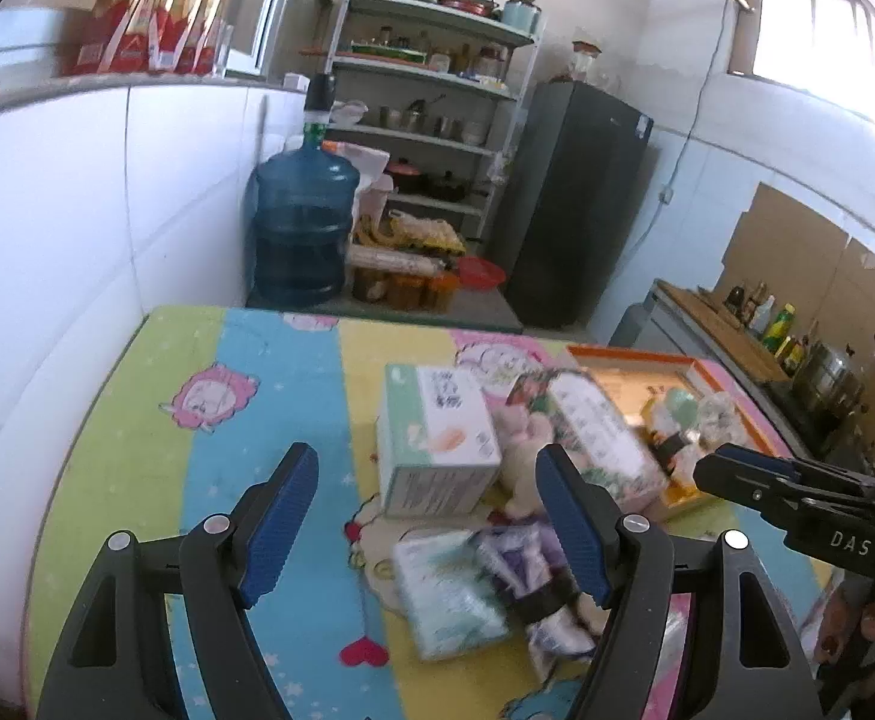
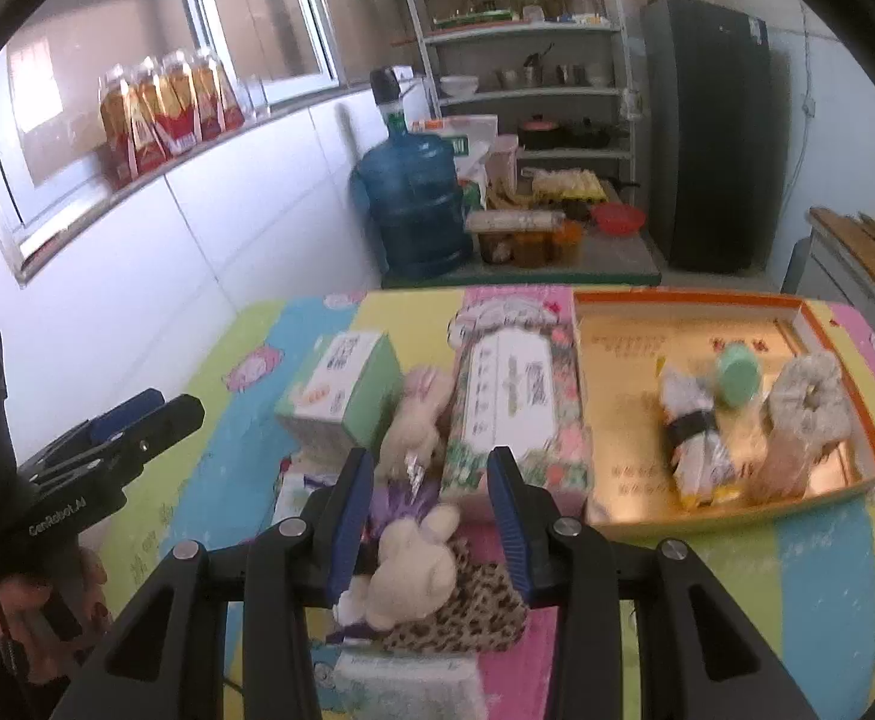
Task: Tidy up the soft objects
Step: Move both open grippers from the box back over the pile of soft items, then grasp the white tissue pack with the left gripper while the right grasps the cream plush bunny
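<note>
Plush bunny (image 2: 410, 564) lay on the leopard-print cloth (image 2: 467, 612) between my right gripper (image 2: 431, 516) fingers, pads apart and not pressing it. My left gripper (image 1: 425, 516) hung spread wide over tissue packs (image 1: 446, 591), gripping nothing.

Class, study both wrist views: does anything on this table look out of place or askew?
Yes. Two plush bunnies and tissue packs lie jumbled on the table mat, outside the orange tray, where other soft items are gathered.
</note>
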`<action>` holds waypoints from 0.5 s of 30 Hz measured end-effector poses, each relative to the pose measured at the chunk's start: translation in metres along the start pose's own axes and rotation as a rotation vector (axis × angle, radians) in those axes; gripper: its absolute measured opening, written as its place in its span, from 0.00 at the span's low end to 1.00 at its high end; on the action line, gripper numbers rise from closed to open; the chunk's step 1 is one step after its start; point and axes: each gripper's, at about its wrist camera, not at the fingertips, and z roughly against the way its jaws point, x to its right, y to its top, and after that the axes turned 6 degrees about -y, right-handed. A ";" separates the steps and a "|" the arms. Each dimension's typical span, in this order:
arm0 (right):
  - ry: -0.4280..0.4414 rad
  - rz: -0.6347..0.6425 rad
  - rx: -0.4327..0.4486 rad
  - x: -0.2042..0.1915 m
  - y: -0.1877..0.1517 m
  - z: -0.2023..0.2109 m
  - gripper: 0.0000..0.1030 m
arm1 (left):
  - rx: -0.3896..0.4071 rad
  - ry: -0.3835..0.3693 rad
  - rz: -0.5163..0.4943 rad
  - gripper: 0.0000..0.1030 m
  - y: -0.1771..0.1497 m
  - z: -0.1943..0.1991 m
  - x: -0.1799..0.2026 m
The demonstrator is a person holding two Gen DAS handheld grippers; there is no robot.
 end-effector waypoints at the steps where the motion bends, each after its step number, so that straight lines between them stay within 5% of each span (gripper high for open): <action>1: 0.001 0.002 -0.017 -0.002 -0.004 -0.004 0.39 | -0.005 -0.001 0.001 0.74 -0.002 -0.002 -0.002; 6: 0.001 0.000 -0.077 -0.007 -0.021 -0.023 0.55 | -0.032 -0.011 -0.005 0.74 -0.020 -0.009 -0.006; 15: -0.010 0.016 -0.156 -0.012 -0.039 -0.051 0.55 | -0.104 -0.032 -0.036 0.74 -0.047 -0.029 -0.010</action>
